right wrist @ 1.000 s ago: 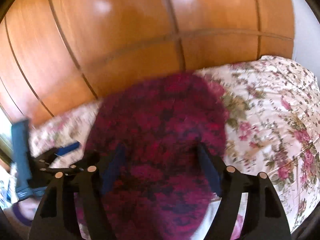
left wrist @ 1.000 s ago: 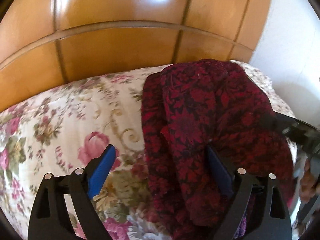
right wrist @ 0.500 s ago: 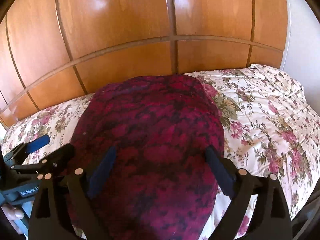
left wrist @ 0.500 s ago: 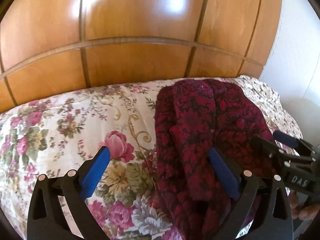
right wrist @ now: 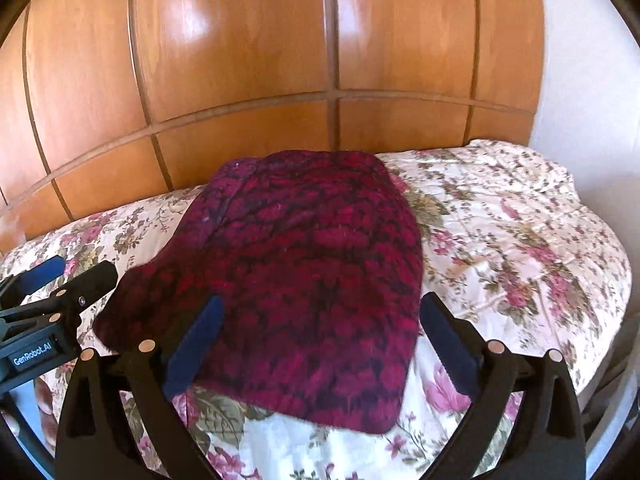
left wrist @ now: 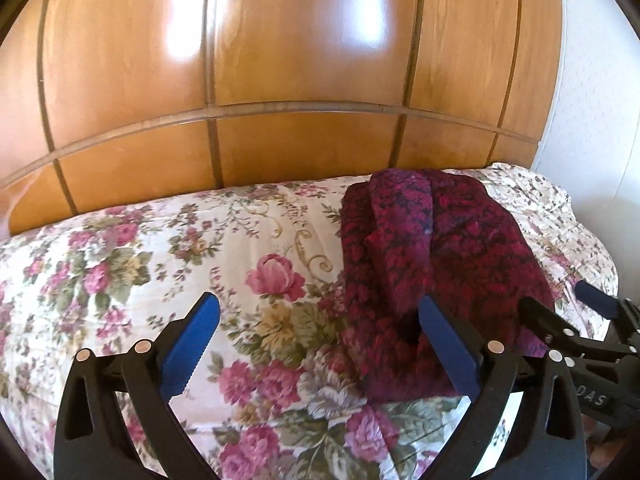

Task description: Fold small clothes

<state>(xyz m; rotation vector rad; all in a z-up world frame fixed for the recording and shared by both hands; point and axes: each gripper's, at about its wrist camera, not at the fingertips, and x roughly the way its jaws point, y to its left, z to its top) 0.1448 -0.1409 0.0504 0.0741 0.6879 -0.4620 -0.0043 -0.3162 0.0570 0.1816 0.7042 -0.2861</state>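
Both tools have let go and drawn back from the dark red patterned garment (right wrist: 304,272), which a second ago filled each wrist view and now lies folded on the floral bedspread (left wrist: 132,264) near the wooden headboard (left wrist: 280,52). The left tool (left wrist: 320,344) stands wide with nothing pinched; the garment sits at about two o'clock from it, its near edge behind the right-hand pad. The right tool (right wrist: 324,344) has its jaws opening; the garment lies at twelve o'clock beyond the pads, untouched. The fold looks compact on its right side, but a loose flap juts out at about nine o'clock in the right wrist view. This fold seems done, perhaps needing a last tidy.
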